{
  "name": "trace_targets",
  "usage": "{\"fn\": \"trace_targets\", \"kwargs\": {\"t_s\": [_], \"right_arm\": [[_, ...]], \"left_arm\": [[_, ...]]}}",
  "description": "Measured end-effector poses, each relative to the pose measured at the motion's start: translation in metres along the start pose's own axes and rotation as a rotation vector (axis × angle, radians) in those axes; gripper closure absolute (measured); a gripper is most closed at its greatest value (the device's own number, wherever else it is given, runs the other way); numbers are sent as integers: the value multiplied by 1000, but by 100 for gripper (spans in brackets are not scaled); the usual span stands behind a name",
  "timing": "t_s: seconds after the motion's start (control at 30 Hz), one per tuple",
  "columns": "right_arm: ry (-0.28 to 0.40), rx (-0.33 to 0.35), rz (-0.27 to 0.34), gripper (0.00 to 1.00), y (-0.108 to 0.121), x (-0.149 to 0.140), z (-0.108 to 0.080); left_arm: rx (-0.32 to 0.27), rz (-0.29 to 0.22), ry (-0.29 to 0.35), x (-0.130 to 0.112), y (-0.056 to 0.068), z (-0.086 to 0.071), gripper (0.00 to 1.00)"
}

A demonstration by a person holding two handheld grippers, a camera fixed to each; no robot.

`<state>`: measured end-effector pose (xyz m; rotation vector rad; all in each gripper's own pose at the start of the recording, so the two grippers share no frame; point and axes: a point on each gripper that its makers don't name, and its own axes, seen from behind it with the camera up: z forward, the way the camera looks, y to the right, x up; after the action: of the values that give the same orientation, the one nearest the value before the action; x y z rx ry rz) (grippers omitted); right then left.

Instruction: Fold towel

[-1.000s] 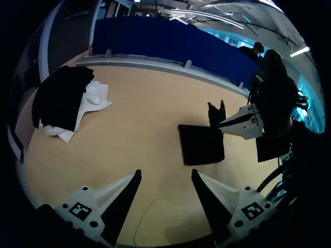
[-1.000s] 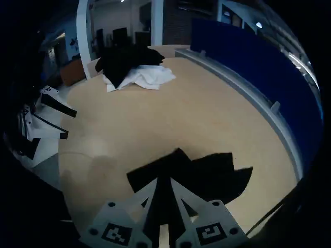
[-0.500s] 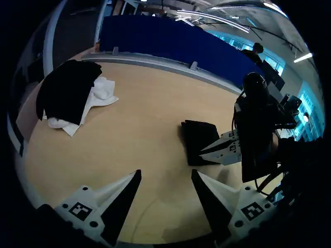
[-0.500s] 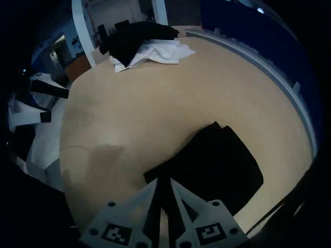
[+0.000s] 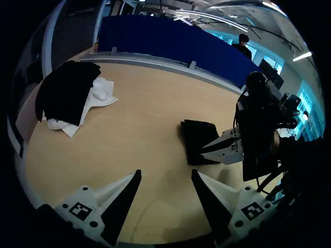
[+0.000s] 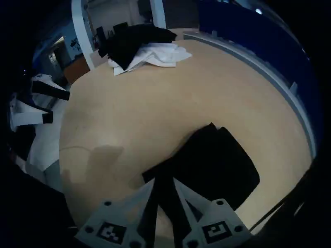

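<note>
Towel (image 6: pixel 219 165): being handled as a flat folded rectangle toward the tabletop's (image 5: pixel 140 111) right end.
Right claw (image 6: pixel 165 180): being held low at its near edge, fingers nearly together with dark cloth between them; a real pinch cannot be told.
Left claw (image 5: pixel 166 170): being held open over bare tabletop, likely for clearance.
Room: wide bare surface being offered toward the pile (image 5: pixel 70 97) at the far-left corner.

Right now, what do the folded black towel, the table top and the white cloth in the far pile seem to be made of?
Black towel: soft matt fabric, likely cotton; it lies in limp folded layers.
Table top: smooth pale wood-look board, perhaps laminate; faint sheen.
White cloth: soft fabric, crumpled in rounded folds; weave too small to tell.
</note>
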<state>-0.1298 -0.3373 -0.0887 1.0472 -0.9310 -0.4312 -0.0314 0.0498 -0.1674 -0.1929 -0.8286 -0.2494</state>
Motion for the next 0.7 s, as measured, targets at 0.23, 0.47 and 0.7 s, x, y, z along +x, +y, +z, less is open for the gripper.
{"fn": "trace_targets", "kwargs": {"t_s": [0.23,0.47,0.7], "right_arm": [[21,-5,-10,37,4,1,-6],[36,-24,-7,27,12,1,-13],[42,-60,9,27,22,-12,-28]], "left_arm": [[-1,2,-1,0,0,-1,10],[-2,4,-4,0,1,0,10],[-6,13,-7,1,4,1,10]]}}
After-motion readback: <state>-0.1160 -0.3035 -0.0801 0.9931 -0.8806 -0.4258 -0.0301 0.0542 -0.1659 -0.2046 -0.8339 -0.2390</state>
